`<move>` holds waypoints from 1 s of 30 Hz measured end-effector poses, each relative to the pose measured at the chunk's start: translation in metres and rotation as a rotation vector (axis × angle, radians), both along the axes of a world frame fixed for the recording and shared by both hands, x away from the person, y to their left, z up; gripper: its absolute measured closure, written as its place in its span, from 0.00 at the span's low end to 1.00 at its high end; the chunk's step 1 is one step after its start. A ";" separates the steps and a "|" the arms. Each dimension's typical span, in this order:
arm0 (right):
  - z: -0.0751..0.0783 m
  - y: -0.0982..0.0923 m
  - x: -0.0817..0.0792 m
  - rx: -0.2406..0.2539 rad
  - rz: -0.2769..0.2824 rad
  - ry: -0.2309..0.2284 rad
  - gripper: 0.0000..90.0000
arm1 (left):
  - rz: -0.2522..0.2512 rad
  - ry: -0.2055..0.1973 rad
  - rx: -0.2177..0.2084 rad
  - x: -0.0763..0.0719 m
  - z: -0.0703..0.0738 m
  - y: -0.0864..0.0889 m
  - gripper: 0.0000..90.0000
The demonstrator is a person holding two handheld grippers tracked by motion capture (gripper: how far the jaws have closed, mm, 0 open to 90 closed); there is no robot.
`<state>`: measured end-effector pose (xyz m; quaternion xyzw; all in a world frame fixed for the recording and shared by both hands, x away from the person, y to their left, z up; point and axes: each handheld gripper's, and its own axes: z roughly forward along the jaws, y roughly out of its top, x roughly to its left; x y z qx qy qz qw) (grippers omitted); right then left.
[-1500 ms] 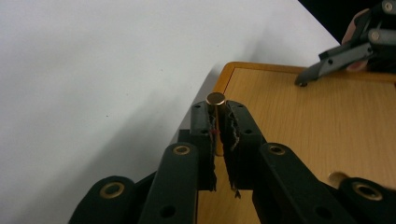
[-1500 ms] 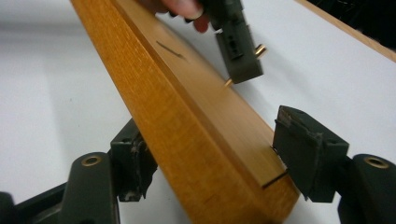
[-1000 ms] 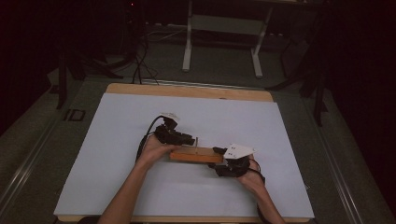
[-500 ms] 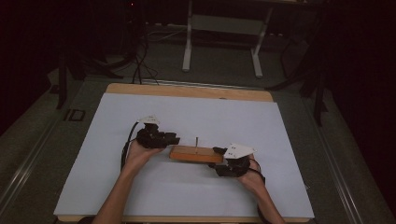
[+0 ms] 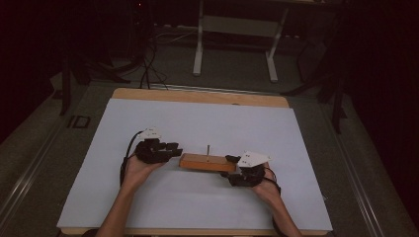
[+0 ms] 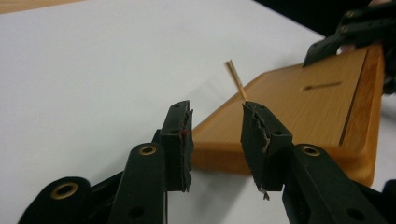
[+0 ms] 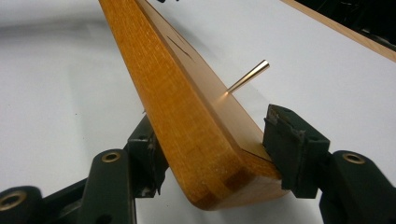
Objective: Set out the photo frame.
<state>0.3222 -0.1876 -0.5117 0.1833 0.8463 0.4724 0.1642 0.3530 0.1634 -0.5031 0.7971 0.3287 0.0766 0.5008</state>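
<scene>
A wooden block (image 5: 207,162) lies flat on the white sheet (image 5: 207,123) that covers the table, nearer the near edge than the far one and roughly midway between the left and right edges. A thin metal pin (image 5: 208,149) stands upright from its top face (in the left gripper view it leans slightly, which may be the camera's angle).

The right gripper (image 5: 236,169) clamps the block's right end: in the right gripper view (image 7: 212,154) one black jaw sits against the underside and the other against the top face, so the pads press on the wood from both sides.

The left gripper (image 5: 174,148) sits just beside the block's left end, not touching it. Its jaws have just been opening and now stand moderately wide with nothing between them; in the left gripper view (image 6: 217,140) the block's near corner and the pin (image 6: 235,79) show through the gap, a little beyond the fingertips. The same view shows the right gripper's dark jaw (image 6: 345,39) on the far end of the block (image 6: 299,107), and a narrow slot (image 6: 321,86) cut into the top face near that end.

The person's forearms come in from the near edge of the table, one to each gripper.
</scene>
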 end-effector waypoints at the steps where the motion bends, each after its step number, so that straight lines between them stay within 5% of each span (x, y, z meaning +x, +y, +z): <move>1: 0.000 0.000 0.000 0.001 0.000 0.000 0.46 | 0.004 0.000 0.008 -0.002 0.000 0.000 0.68; 9: 0.000 -0.001 0.000 0.009 0.000 0.002 0.47 | 0.022 -0.053 0.033 -0.013 0.007 0.006 0.64; 14: 0.001 -0.002 0.002 0.023 -0.005 0.010 0.47 | 0.041 -0.049 0.037 -0.019 0.003 0.015 0.63; 17: 0.001 -0.002 0.002 0.023 -0.006 0.009 0.48 | 0.048 -0.053 0.078 -0.021 0.000 0.016 0.61; 21: 0.001 -0.002 0.003 0.022 -0.005 0.010 0.48 | 0.022 -0.058 0.125 -0.025 -0.004 0.014 0.60; 30: 0.002 -0.002 0.003 0.019 -0.008 0.004 0.49 | -0.036 -0.053 0.157 -0.029 -0.006 0.005 0.55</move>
